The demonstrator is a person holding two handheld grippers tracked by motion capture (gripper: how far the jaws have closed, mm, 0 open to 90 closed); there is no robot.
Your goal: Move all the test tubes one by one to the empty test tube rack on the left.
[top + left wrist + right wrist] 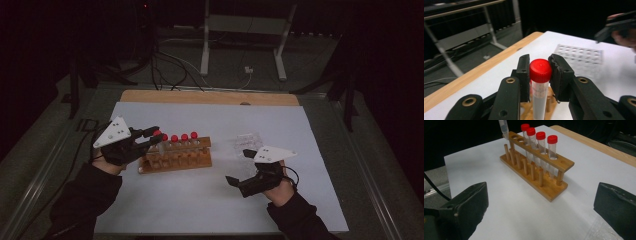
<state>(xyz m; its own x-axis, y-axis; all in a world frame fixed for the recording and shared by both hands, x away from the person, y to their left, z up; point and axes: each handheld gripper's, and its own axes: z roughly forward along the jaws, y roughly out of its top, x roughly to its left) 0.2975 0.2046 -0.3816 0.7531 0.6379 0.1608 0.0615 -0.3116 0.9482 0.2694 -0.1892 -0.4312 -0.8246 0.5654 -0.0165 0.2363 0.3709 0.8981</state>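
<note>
Left gripper [539, 72] clamps a red-capped tube [540, 82], print unreadable, over the wooden rack's [175, 162] left end; right gripper [541, 202] gapes.

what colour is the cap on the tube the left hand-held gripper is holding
Red cap, clearest in the left gripper view.

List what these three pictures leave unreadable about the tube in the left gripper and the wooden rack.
- Held tube: its tip is cut off by the bottom edge of the left gripper view; in the right gripper view the top edge cuts off its cap.
- Printing on that tube: blurred in the left gripper view.
- Wooden rack: its left end is hidden behind the left gripper in the high view.
- Clear tray: its wells are too small and dim to count in the high view.
</note>
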